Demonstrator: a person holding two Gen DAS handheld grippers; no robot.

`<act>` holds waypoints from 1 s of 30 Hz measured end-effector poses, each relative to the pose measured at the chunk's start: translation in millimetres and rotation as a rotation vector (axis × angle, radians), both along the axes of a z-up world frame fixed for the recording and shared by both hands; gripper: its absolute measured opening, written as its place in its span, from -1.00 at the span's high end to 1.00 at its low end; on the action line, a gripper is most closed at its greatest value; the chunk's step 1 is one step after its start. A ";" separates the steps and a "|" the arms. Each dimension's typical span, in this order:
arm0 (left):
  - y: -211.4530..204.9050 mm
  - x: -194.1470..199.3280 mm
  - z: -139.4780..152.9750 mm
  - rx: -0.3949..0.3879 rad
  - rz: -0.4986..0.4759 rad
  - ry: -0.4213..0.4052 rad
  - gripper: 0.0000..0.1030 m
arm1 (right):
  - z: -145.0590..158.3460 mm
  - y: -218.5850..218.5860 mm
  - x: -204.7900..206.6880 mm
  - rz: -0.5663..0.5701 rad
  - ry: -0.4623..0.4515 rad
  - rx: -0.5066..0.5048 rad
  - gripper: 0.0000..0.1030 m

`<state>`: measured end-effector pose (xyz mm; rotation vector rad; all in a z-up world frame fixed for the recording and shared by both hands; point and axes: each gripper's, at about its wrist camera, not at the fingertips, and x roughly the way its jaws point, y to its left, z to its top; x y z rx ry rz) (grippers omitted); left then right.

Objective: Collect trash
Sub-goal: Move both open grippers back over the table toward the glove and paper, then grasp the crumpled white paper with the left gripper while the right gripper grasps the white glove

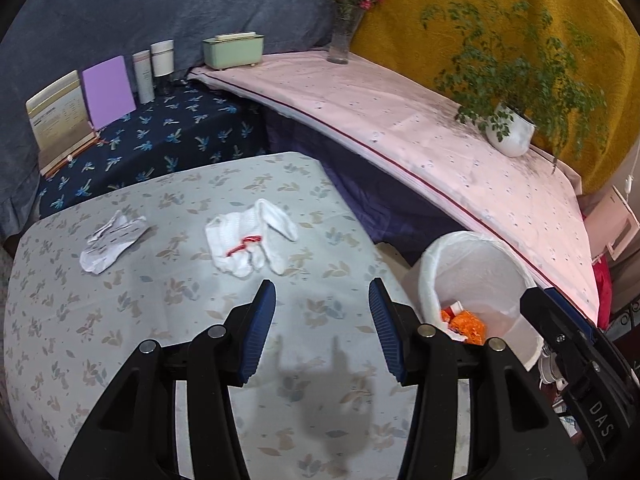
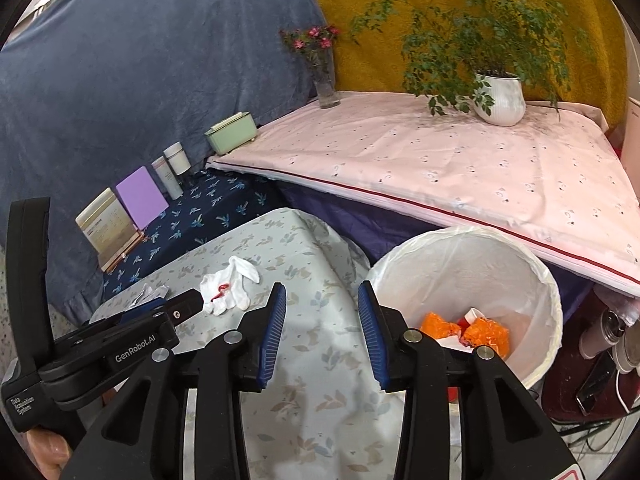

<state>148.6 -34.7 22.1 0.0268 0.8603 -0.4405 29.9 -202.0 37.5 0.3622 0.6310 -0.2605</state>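
A bundle of white gloves with a red thread [image 1: 250,244] lies on the pale floral tablecloth [image 1: 120,340]. To its left is a crumpled white wrapper [image 1: 110,242]. My left gripper [image 1: 322,284] hovers just short of the gloves, open, with nothing between its blue pads. Right of the table stands a white lined bin [image 1: 500,264] with orange scraps [image 1: 466,324] inside. In the right wrist view my right gripper [image 2: 322,288] is open and empty over the table edge beside the bin [image 2: 460,248]. The gloves [image 2: 230,286] lie further left, and the orange scraps [image 2: 486,334] show in the bin.
A pink-covered table [image 1: 400,120] behind carries a potted plant [image 1: 510,132], a flower vase [image 1: 340,40] and a green box [image 1: 234,50]. Books [image 1: 108,92] and bottles [image 1: 154,68] stand on a dark blue cloth. Cups and a phone [image 2: 596,376] lie low right.
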 end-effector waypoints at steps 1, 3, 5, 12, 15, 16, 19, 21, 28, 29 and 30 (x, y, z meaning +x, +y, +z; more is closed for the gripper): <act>6.0 2.3 -1.1 0.002 0.012 -0.001 0.10 | -0.1 3.9 2.8 0.006 0.002 -0.002 0.25; 17.4 6.7 -3.7 0.002 0.035 0.001 0.04 | -1.8 11.9 9.3 0.020 0.009 -0.005 0.23; 29.8 11.6 -5.8 0.001 0.060 0.000 -0.05 | -3.3 19.7 15.6 0.035 0.015 -0.008 0.22; 72.6 31.6 -16.4 0.029 0.137 0.000 -0.11 | -10.7 49.6 40.2 0.089 0.043 -0.023 0.11; 89.9 40.8 -22.9 0.061 0.167 -0.009 -0.27 | -15.5 61.9 53.1 0.111 0.058 -0.032 0.02; 94.6 43.2 -24.3 0.067 0.172 -0.012 -0.36 | -17.3 65.1 57.0 0.117 0.062 -0.035 -0.01; 109.2 51.1 -29.9 0.096 0.184 -0.022 -0.37 | -24.0 78.6 69.9 0.143 0.080 -0.041 -0.03; 117.0 57.2 -34.5 0.127 0.187 -0.031 -0.39 | -28.6 87.1 80.6 0.159 0.092 -0.047 -0.06; 144.5 86.5 -49.1 0.188 0.177 -0.052 -0.62 | -49.2 113.2 125.7 0.217 0.134 -0.047 -0.12; 147.6 91.9 -51.3 0.194 0.173 -0.054 -0.63 | -52.0 115.4 132.5 0.224 0.141 -0.044 -0.12; 149.5 96.0 -53.2 0.199 0.169 -0.054 -0.64 | -55.6 117.9 140.4 0.230 0.148 -0.043 -0.12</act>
